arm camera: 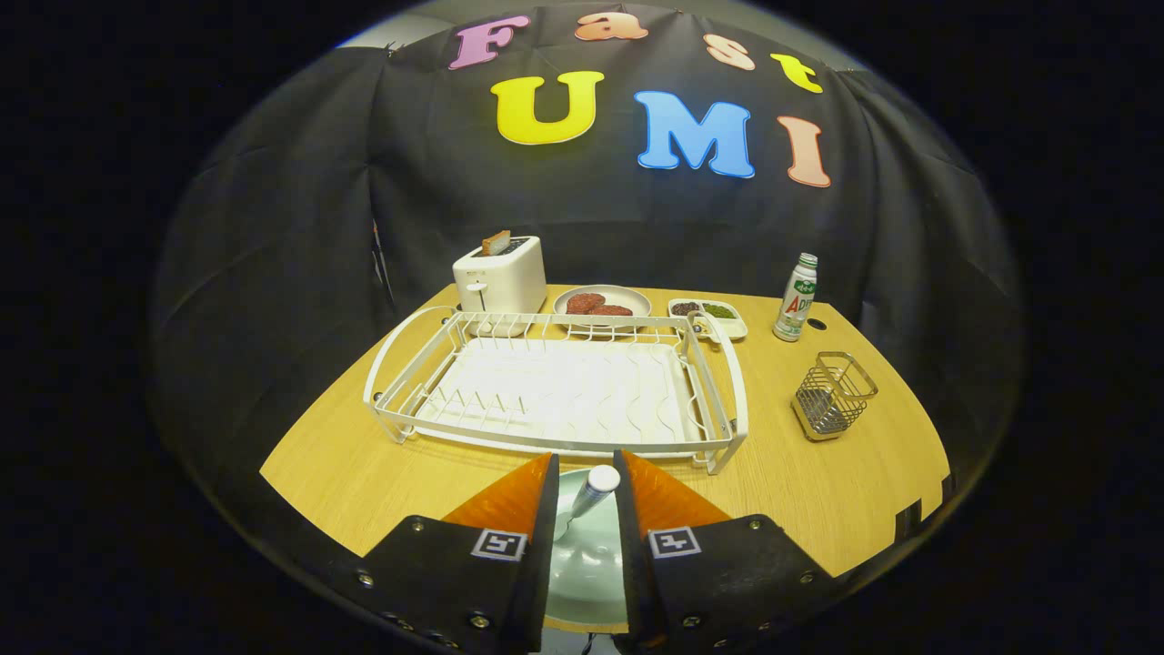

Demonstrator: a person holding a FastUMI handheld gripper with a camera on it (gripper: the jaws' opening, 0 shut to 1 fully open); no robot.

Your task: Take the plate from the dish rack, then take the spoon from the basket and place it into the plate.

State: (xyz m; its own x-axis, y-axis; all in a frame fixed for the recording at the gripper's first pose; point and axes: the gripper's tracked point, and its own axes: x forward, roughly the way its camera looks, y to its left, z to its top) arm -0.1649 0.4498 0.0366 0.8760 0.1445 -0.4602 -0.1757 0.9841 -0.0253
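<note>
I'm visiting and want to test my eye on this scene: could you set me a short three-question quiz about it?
1. True or false: the dish rack still holds a plate.
2. What lies between the tool's fingers? A) a bottle B) the spoon handle C) a fork
3. Fill in: the wire basket stands beside the rack, nearer the tool than the ____.

Key:
1. False; the rack is bare, and the plate lies on the table under the fingers.
2. B; the spoon sits between the fingers, above the plate.
3. Bottle.
</note>
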